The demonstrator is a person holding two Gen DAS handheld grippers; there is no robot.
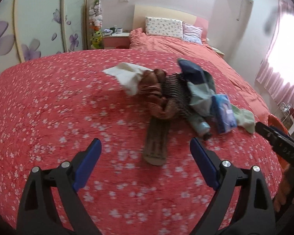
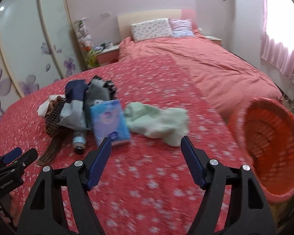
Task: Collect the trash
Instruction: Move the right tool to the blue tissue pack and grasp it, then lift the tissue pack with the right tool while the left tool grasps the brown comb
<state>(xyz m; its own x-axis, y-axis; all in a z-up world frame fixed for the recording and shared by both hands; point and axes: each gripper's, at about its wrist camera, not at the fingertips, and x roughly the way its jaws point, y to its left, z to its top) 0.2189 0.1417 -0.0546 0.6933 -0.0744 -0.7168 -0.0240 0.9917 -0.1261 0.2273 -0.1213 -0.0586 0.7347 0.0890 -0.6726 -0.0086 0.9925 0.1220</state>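
Right wrist view, tissue pack (image 2: 110, 120) lying flat, long axis toward camera

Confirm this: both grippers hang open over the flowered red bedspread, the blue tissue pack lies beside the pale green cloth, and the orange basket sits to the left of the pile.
One thing is wrong. The orange basket is to the right of the pile, as the right wrist view shows. The rest holds: left gripper and right gripper are open and empty above the bedspread, and the blue tissue pack lies beside the pale green cloth.

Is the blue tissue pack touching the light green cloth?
Touching. In the right wrist view the light green cloth meets the right edge of the blue tissue pack with no bedspread showing between them.
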